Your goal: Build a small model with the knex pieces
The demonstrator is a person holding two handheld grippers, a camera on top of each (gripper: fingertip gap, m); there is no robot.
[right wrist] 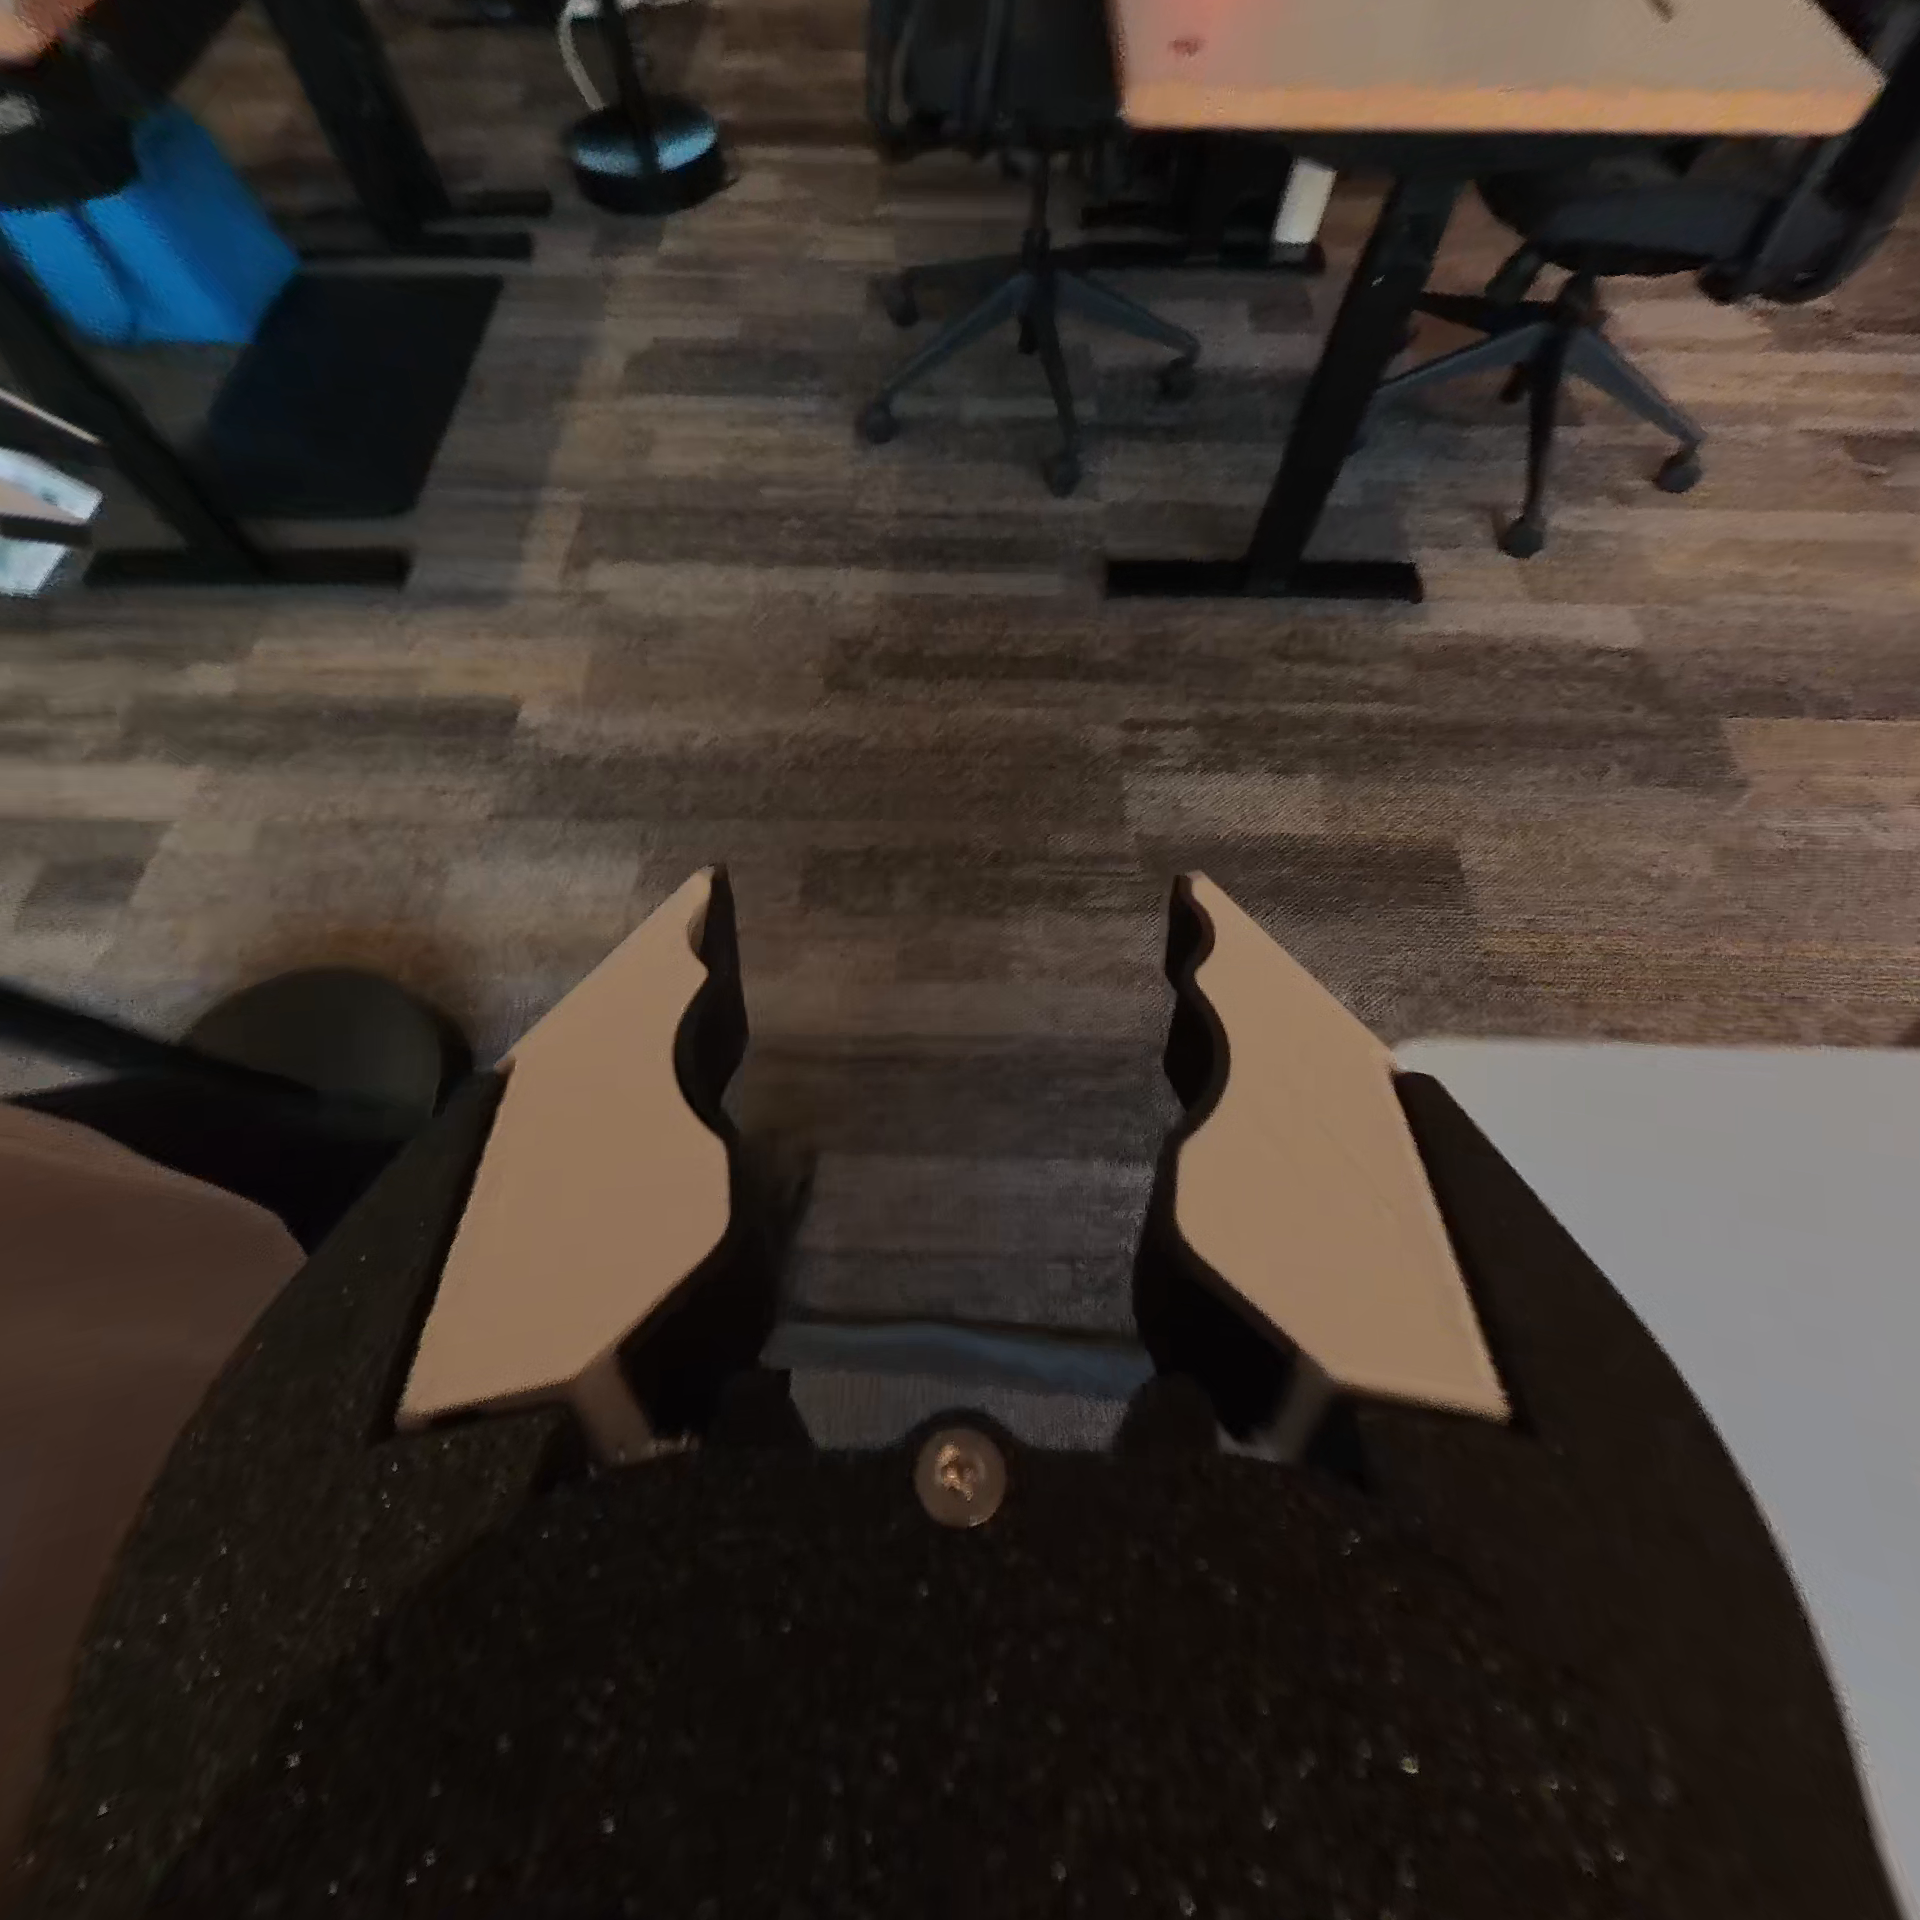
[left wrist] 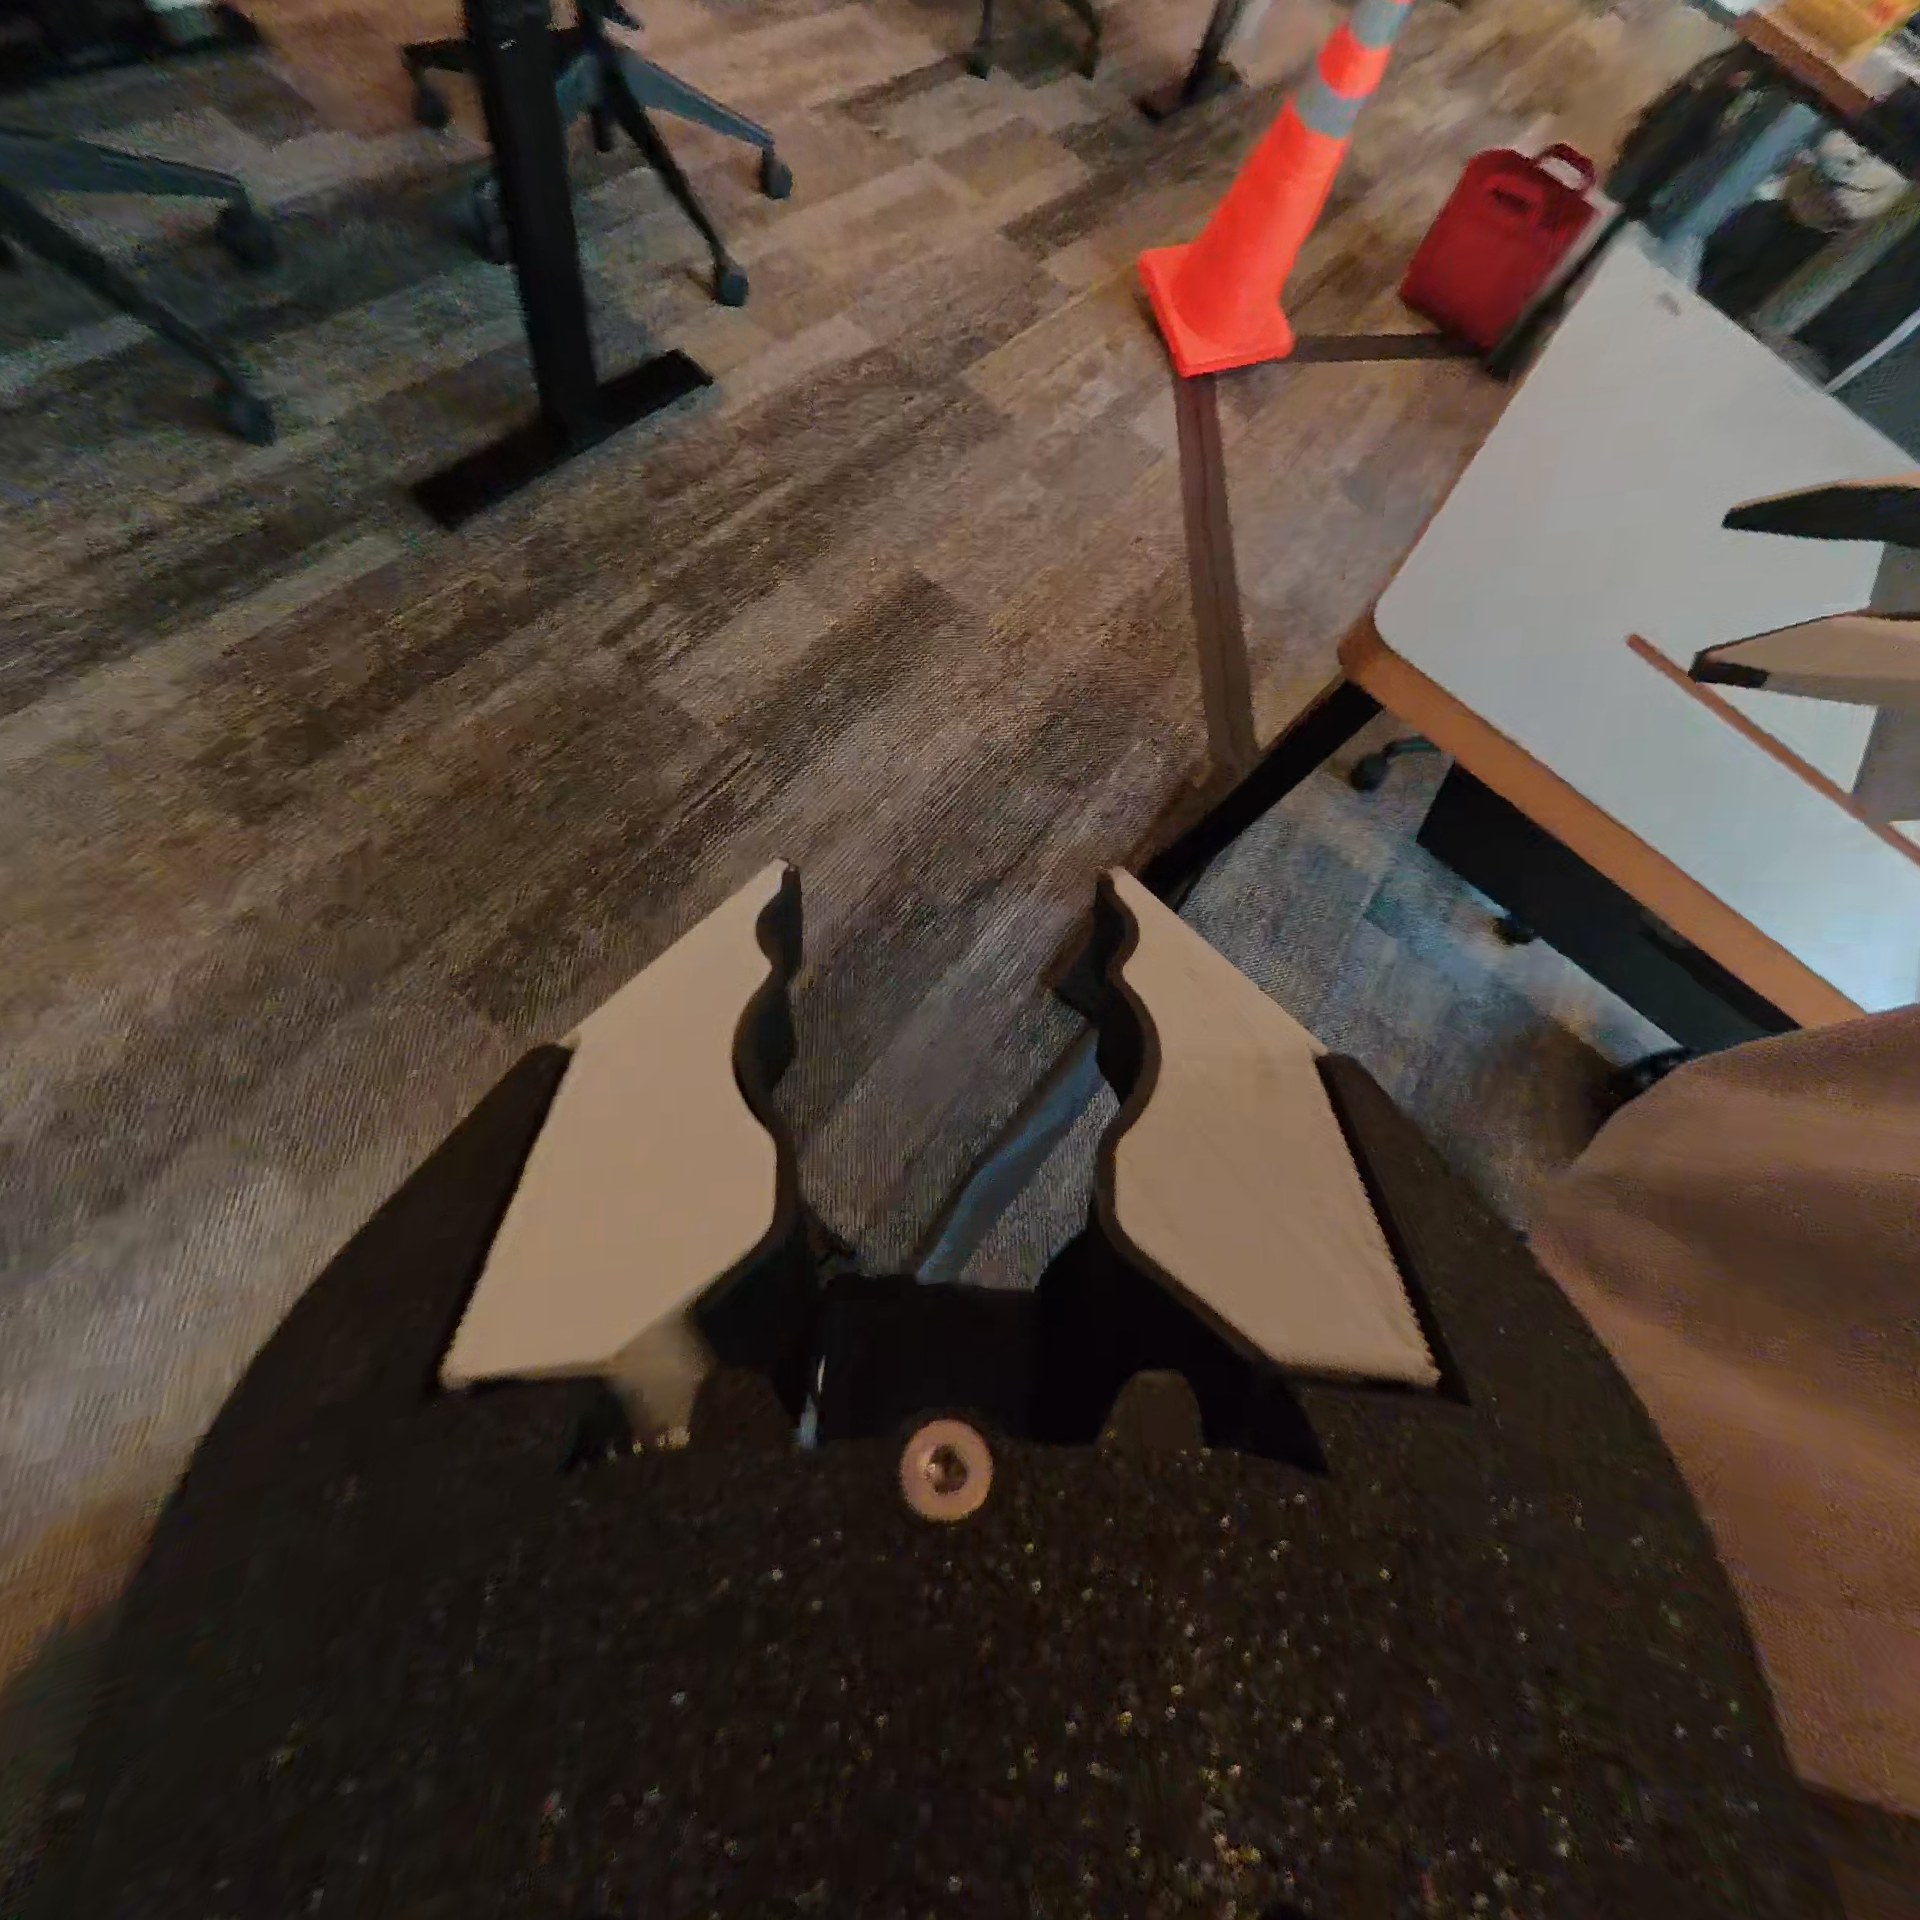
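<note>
My left gripper (left wrist: 948, 883) is open and empty, held in the air over grey-brown carpet (left wrist: 582, 790), left of a white table (left wrist: 1621, 582). The right gripper's two fingertips (left wrist: 1766, 665) show at the right edge of the left wrist view, above that table, next to a thin brown stick (left wrist: 1766, 732) lying on it. My right gripper (right wrist: 951, 894) is open and empty over the carpet (right wrist: 935, 727), with a white tabletop corner (right wrist: 1662, 1247) just to its right. Neither gripper touches anything.
An orange traffic cone (left wrist: 1262, 218) and a red bag (left wrist: 1496, 244) stand on the floor beyond the white table. Black desk legs (left wrist: 540, 239) (right wrist: 1340, 416) and office chairs (right wrist: 1039, 322) stand farther off. A blue box (right wrist: 145, 249) is at far left. Brown cloth (left wrist: 1725, 1351) fills the lower right.
</note>
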